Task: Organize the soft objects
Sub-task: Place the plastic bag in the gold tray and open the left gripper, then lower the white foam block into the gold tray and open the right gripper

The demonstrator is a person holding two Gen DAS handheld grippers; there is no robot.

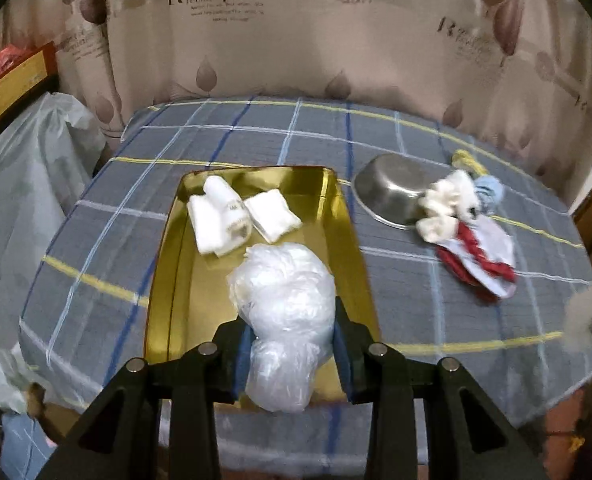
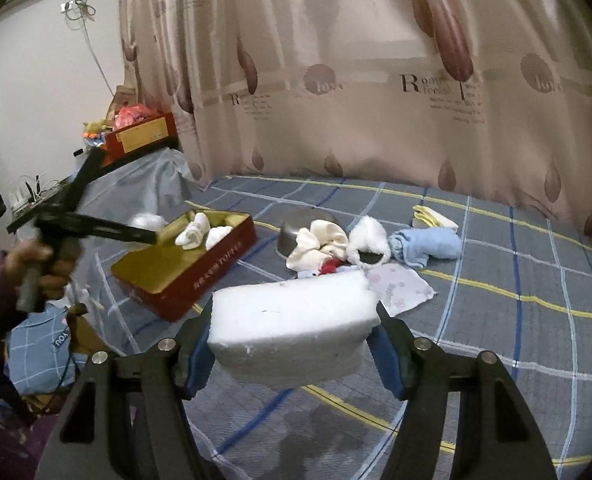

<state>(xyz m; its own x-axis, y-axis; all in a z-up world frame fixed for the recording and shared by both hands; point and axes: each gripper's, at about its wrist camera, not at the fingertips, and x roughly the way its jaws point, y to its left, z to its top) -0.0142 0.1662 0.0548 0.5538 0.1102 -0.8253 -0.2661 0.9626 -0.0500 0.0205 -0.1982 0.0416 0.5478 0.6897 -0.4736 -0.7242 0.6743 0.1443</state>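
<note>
My left gripper [image 1: 290,344] is shut on a crumpled clear plastic bag [image 1: 284,300] and holds it over the near end of the gold-lined red box [image 1: 168,280]. White folded socks [image 1: 224,220] and a small white pad [image 1: 272,216] lie at the box's far end. My right gripper [image 2: 294,344] is shut on a white foam block [image 2: 292,332] above the checked cloth. The box [image 2: 216,264] and the left gripper [image 2: 152,236] show at the left of the right wrist view. A pile of soft cloths [image 2: 328,248] lies behind the block.
A steel bowl [image 1: 392,192] sits right of the box, with the cloth pile [image 1: 464,224] beside it. A blue rolled cloth [image 2: 428,246] and a yellow-edged cloth [image 2: 432,218] lie further right. A curtain [image 2: 376,80] hangs behind. A plastic-covered heap [image 1: 28,168] stands at the left.
</note>
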